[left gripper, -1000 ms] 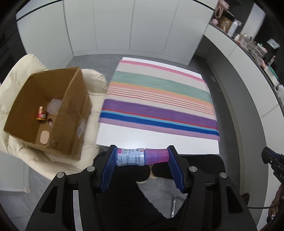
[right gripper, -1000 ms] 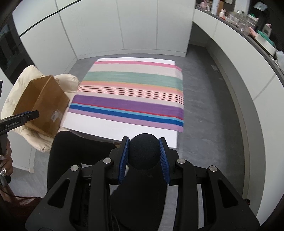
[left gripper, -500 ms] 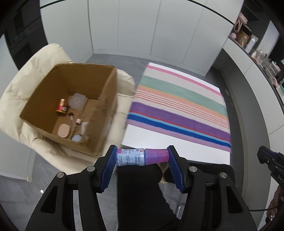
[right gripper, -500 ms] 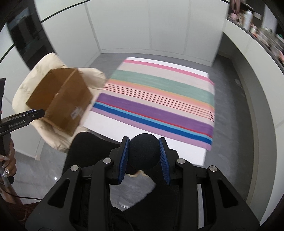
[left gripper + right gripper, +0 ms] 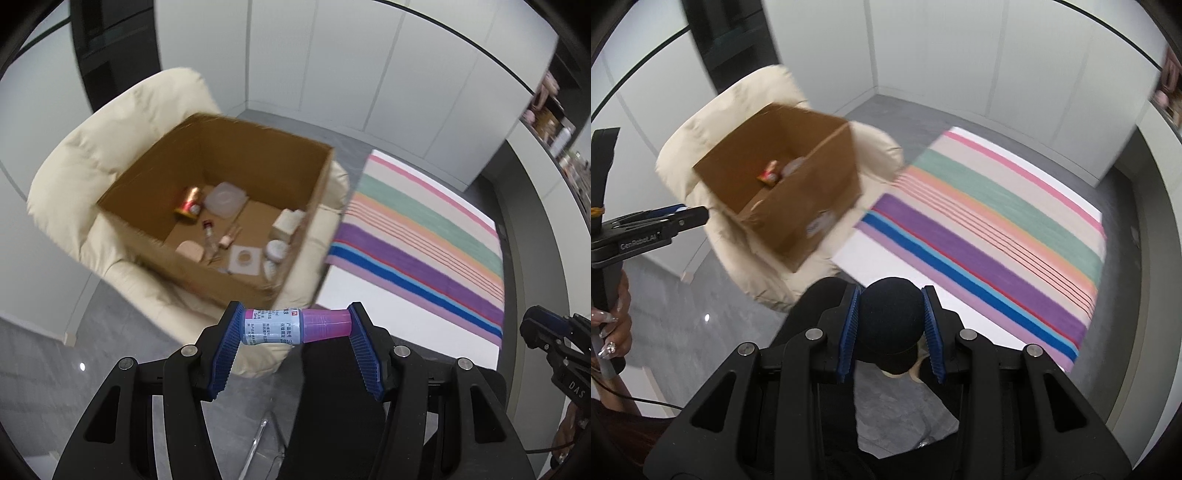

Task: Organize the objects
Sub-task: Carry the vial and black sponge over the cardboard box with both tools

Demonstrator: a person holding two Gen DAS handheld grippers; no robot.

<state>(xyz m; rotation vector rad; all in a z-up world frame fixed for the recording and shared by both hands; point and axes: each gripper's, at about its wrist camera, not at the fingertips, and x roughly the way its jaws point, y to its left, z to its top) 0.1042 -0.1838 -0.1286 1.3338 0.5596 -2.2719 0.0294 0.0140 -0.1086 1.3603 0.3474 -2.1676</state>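
Observation:
My left gripper (image 5: 294, 327) is shut on a small bottle (image 5: 273, 327) with a blue-white label and a pink cap, held sideways between the blue pads. Ahead of it and lower, an open cardboard box (image 5: 155, 155) rests on a cream padded armchair (image 5: 110, 122); inside lie a gold-red can (image 5: 189, 202), a clear lidded tub (image 5: 225, 197) and several small items. My right gripper (image 5: 891, 319) is shut on a round black object (image 5: 891, 314). The box (image 5: 827, 184) sits up and left of it, and the left gripper (image 5: 665, 221) shows at that view's left edge.
A striped cloth (image 5: 424, 240) covers a white table (image 5: 388, 306) right of the chair. The person's dark trouser legs (image 5: 332, 406) are below the grippers. A hand (image 5: 613, 332) holds the left tool. White cabinets ring the room; cluttered shelves (image 5: 554, 118) stand at far right.
Both grippers have swung left toward the chair. The box has shifted from the left edge toward the middle of each view and looks larger. Both grips are unchanged.

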